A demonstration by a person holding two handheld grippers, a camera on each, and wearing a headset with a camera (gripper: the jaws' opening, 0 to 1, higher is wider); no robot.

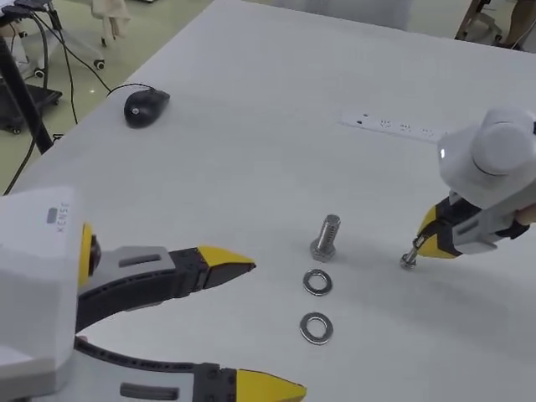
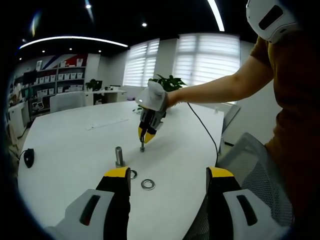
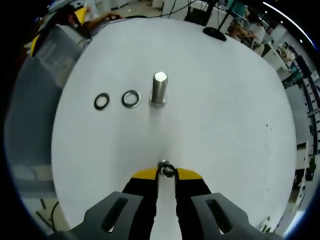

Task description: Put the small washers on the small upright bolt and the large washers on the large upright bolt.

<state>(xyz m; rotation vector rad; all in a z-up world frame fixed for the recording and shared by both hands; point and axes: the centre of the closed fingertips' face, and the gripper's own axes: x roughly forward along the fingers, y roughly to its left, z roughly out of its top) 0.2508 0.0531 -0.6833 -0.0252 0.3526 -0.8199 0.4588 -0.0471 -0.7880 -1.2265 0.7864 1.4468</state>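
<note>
left gripper (image 1: 260,327): nearest, low at the table edge, yellow-tipped jaws wide apart, holding nothing, pointing toward the washers
table (image 1: 251,167): white, bare around the parts
near large washer (image 1: 316,327): lies flat, just ahead of the left gripper's tips, hole facing up
far large washer (image 1: 317,282): flat, just beyond the first one, beside the base of the large bolt, apart from it
large bolt (image 1: 327,237): upright, head down on the table, threaded shank pointing up, long axis vertical, no washer on it
washer row: two washers and the large bolt sit roughly in one line running away from the left gripper
right gripper (image 1: 429,244): to the right of the large bolt, angled down, jaws nearly together, pinching a small washer (image 3: 168,171) at the tips
small bolt (image 1: 409,260): upright under the right gripper's tips, long axis about vertical, washer held at its top end; can't tell if it's threaded on
power strip (image 1: 394,126): white, flat, farther back
mouse (image 1: 146,105): black, far left, cable trailing off the edge
</note>
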